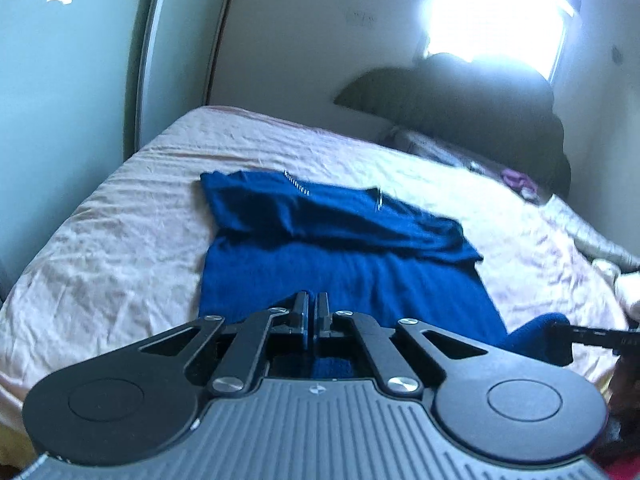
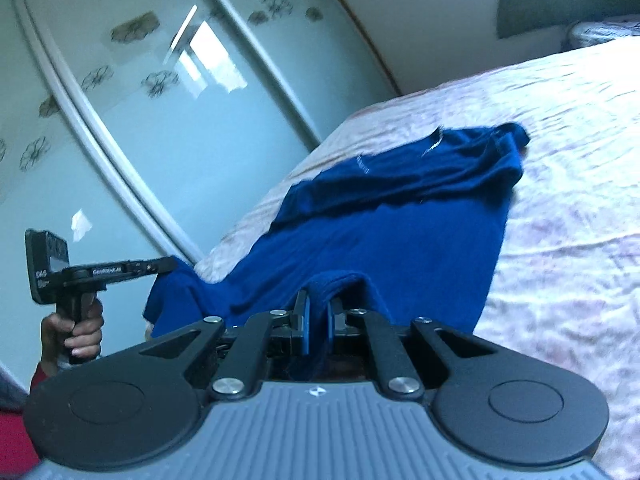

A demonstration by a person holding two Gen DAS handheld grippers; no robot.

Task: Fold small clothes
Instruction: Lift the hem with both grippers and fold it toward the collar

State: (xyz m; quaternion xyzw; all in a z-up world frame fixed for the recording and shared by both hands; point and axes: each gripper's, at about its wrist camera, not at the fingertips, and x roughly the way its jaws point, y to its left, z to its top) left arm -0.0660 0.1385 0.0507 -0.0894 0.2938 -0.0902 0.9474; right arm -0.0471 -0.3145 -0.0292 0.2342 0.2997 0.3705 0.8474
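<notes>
I see the blue T-shirt (image 1: 340,248) spread on the pale pink bedsheet (image 1: 120,240), its far part already folded over itself in a darker band with the collar label showing. My left gripper (image 1: 312,312) has its jaws drawn nearly together on the near hem of the shirt; blue cloth shows between and under the pads, so I read it as pinching the fabric. My right gripper (image 2: 318,320) is clamped on a raised ridge of the same hem, the cloth bunched up between the blue pads (image 2: 306,316).

From the right wrist view, the left gripper (image 2: 168,266) appears from the side at the shirt's near corner, with the left hand (image 2: 82,328) around its handle. From the left wrist view, the right gripper (image 1: 562,330) reaches in from the right edge, touching a lifted lump of blue cloth.

A frosted sliding wardrobe door (image 2: 160,140) stands beside the bed, and dark pillows (image 1: 460,100) lie at the head under a bright window (image 1: 500,12).
</notes>
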